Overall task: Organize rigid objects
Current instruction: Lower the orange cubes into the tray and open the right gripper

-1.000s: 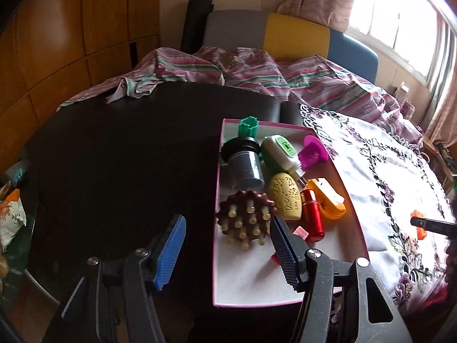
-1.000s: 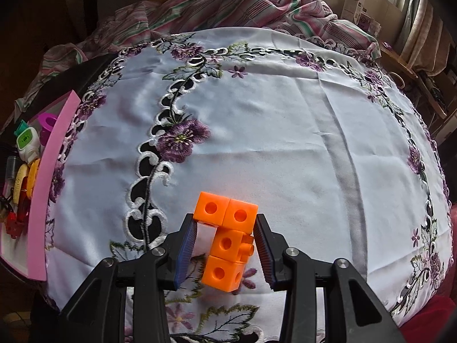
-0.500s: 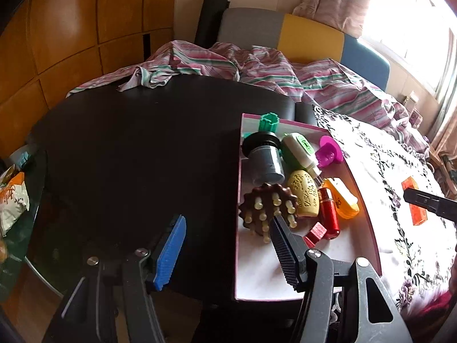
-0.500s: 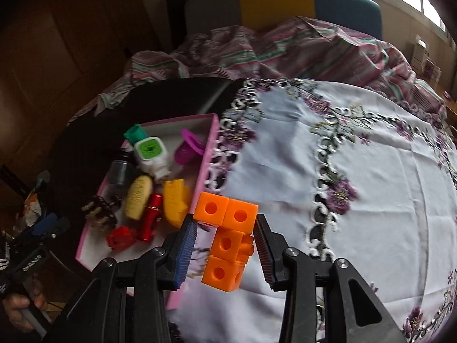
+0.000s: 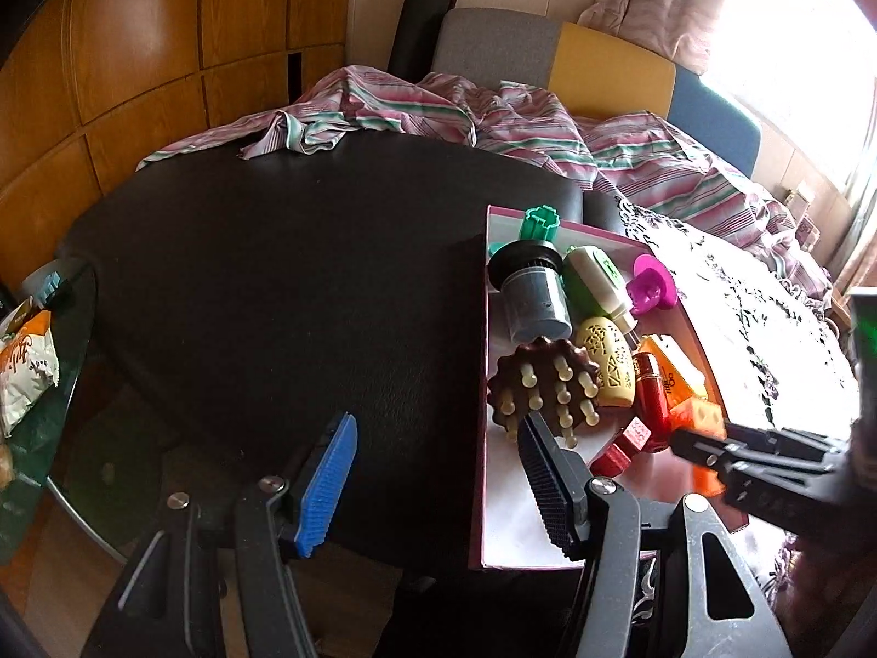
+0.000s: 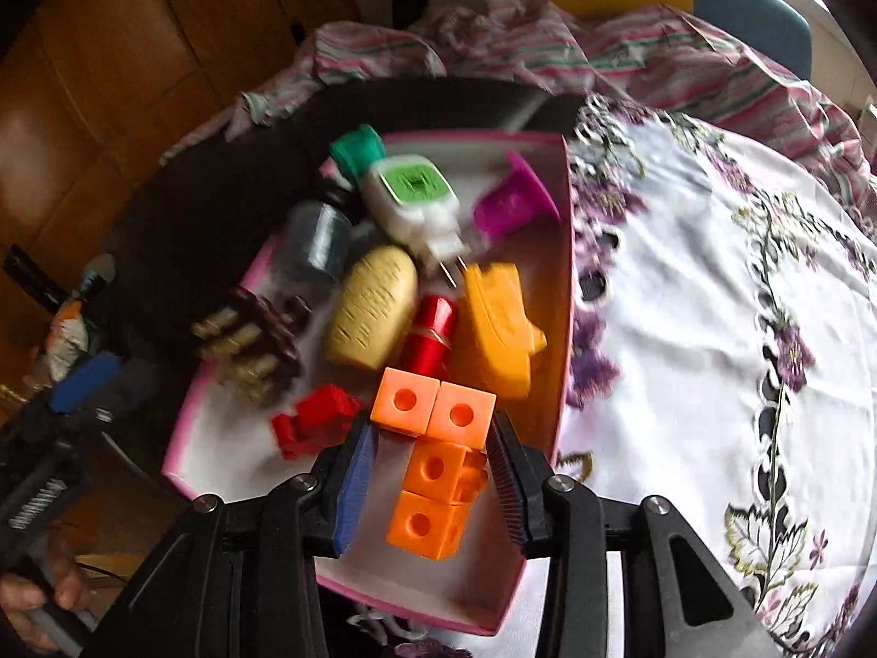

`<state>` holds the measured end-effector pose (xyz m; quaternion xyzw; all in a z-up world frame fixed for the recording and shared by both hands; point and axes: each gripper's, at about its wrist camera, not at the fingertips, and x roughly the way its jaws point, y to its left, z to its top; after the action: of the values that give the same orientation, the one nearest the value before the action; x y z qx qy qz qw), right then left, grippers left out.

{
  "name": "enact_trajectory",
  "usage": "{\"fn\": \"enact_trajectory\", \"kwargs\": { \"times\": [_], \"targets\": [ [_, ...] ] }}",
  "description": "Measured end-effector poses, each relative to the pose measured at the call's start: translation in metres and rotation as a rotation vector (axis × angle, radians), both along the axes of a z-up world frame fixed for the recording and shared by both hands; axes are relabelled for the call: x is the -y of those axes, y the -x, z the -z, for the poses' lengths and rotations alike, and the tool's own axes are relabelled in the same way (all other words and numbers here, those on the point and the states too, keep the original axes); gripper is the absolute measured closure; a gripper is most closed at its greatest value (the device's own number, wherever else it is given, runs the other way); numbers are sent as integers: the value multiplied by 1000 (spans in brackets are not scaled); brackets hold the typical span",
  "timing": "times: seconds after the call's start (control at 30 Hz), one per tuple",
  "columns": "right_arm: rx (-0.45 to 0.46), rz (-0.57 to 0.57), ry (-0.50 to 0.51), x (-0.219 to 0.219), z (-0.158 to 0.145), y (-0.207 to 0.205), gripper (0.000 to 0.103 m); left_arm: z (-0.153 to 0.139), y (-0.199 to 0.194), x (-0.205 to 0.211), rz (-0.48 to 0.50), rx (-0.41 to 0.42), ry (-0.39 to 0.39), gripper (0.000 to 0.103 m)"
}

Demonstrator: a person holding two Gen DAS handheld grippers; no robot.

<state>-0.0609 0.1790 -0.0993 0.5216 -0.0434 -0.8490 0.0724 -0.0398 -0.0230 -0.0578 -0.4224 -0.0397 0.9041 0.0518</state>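
My right gripper is shut on an orange piece of joined cubes and holds it over the near end of the pink-rimmed white tray. In the tray lie a red block, a red cylinder, an orange-yellow piece, a yellow oval and a brown studded massager. My left gripper is open and empty, low over the tray's near-left edge. The left wrist view shows the right gripper coming in from the right with the orange cubes.
At the tray's far end lie a grey cylinder, a green-and-white plug device, a magenta piece and a green piece. An embroidered white cloth lies to the right, the black tabletop to the left, striped fabric behind.
My right gripper has swung left from over the embroidered cloth to above the tray, still holding the orange cubes. The left gripper has drifted slightly and stays open.
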Motion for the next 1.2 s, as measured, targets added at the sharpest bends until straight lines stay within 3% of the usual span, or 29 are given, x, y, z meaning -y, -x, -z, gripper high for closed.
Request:
{"fn": "enact_trajectory", "kwargs": {
  "times": [0.1,0.47,0.67,0.87,1.1,1.2],
  "targets": [
    [10,-4,16,0,6,-1,62,2,0,0,-1,4,1,41],
    [-20,-29,-114,13,7,-5,62,-1,-2,3,-23,-12,18,37],
    [-38,-16,-97,13,3,-10,59,-6,-5,5,-40,-28,37,33],
    [-106,4,-60,13,-10,-18,59,-11,-7,4,-51,-47,51,29],
    [-228,71,-100,21,-31,-33,59,-21,-16,-1,-52,-96,78,24],
    [-287,115,-121,22,-42,-37,59,-27,-21,-2,-48,-116,70,15]
  ]
}}
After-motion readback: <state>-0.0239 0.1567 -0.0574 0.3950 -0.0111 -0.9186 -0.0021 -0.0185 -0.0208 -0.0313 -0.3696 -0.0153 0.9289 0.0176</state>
